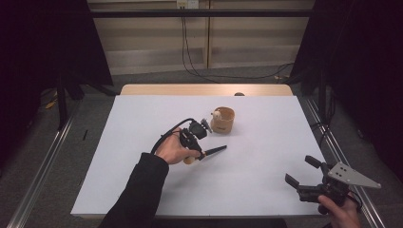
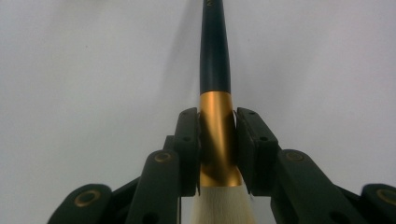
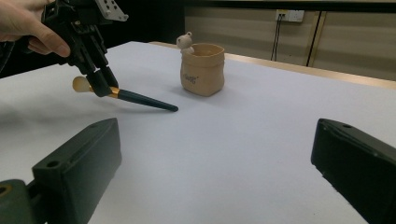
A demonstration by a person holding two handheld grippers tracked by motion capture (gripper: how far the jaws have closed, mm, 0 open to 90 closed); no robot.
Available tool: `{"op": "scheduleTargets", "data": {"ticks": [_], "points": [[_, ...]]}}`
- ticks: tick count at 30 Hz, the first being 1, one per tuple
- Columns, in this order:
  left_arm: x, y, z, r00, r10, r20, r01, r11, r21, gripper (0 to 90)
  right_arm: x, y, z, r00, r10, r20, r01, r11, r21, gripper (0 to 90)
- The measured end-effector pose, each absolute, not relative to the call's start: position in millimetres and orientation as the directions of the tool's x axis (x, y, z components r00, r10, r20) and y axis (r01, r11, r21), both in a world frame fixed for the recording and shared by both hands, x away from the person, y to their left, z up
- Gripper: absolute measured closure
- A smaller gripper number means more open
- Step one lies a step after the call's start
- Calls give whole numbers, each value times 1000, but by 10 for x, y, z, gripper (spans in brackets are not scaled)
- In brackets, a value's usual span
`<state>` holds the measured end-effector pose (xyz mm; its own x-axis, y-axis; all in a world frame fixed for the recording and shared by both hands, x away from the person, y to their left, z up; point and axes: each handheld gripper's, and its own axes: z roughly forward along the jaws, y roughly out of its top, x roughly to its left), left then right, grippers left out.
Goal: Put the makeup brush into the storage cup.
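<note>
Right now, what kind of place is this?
Probably a lab recording station: a white table ringed by black curtains, metal rails alongside, and cables trailing to a wall outlet.

Ahead of me a tan, sack-shaped pot (image 1: 222, 119) is standing upright on the white table top (image 1: 266, 156), with a small pale bear figure (image 1: 217, 114) sitting on its rim. A bare wooden strip (image 1: 166, 90) is running along the table's far edge, and a small dark object (image 1: 239, 94) is lying on it, too small to tell. Beyond it, black cables (image 1: 190, 66) are hanging down the beige wall from a socket (image 1: 186, 4) and trailing across the grey floor. Black curtains (image 1: 47, 42) are hanging on both sides, and a metal rail (image 1: 43, 166) is running along the floor on the left.
</note>
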<state>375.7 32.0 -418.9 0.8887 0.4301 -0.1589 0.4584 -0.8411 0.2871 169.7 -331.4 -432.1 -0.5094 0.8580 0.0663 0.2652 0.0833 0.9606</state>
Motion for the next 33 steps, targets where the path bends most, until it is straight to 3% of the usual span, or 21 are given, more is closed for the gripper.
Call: {"op": "scheduleTargets", "data": {"ticks": [33], "points": [[3654,471,-3787,907,377,-189,421,-835,353,713,1708,-3309,-4321,-519,853,55,260,96,961,10]]}}
